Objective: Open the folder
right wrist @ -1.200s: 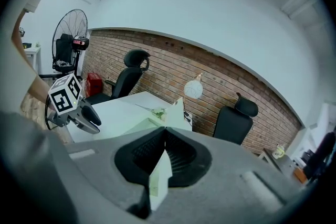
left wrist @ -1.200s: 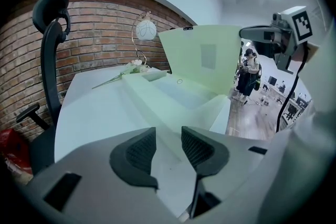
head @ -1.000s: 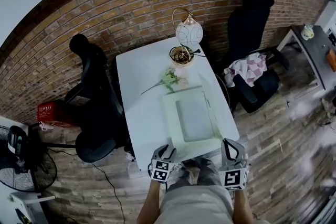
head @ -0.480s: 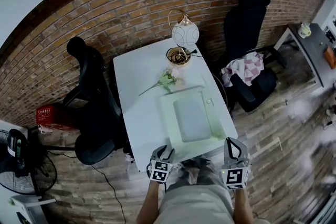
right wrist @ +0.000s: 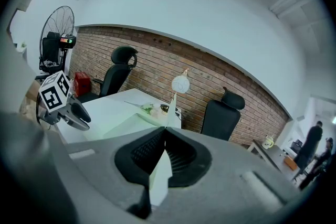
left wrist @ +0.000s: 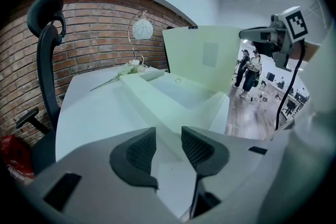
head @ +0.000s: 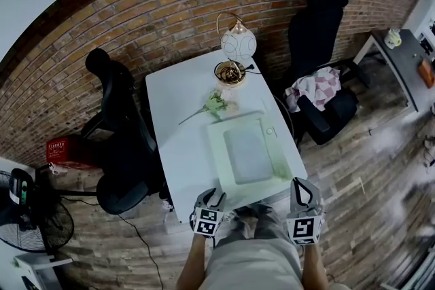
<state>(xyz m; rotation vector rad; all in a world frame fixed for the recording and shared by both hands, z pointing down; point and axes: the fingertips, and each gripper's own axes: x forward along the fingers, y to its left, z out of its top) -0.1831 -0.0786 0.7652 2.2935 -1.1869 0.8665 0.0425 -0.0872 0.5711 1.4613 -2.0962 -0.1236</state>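
Observation:
A pale green folder [head: 248, 151] lies on the white table [head: 178, 146] near its front edge. My right gripper [head: 305, 202] is at the folder's front right corner, shut on the edge of the cover [right wrist: 160, 176], a thin sheet clamped between the pads. In the left gripper view the cover [left wrist: 205, 55] stands raised and the right gripper [left wrist: 262, 36] holds its top edge. My left gripper [head: 209, 204] hovers at the folder's front left corner, open. The folder's base [left wrist: 173, 94] runs toward the gap between its fingers, but the pads do not press it.
At the table's far end are a globe lamp [head: 238, 44], a small bowl [head: 230, 73] and a flower sprig [head: 214, 104]. Black office chairs stand left [head: 122, 132] and right [head: 319, 30] of the table. A fan [head: 27, 214] is on the floor at left.
The right gripper has tilted a little with the cover still clamped. The left gripper has stayed put. The view has shifted slightly.

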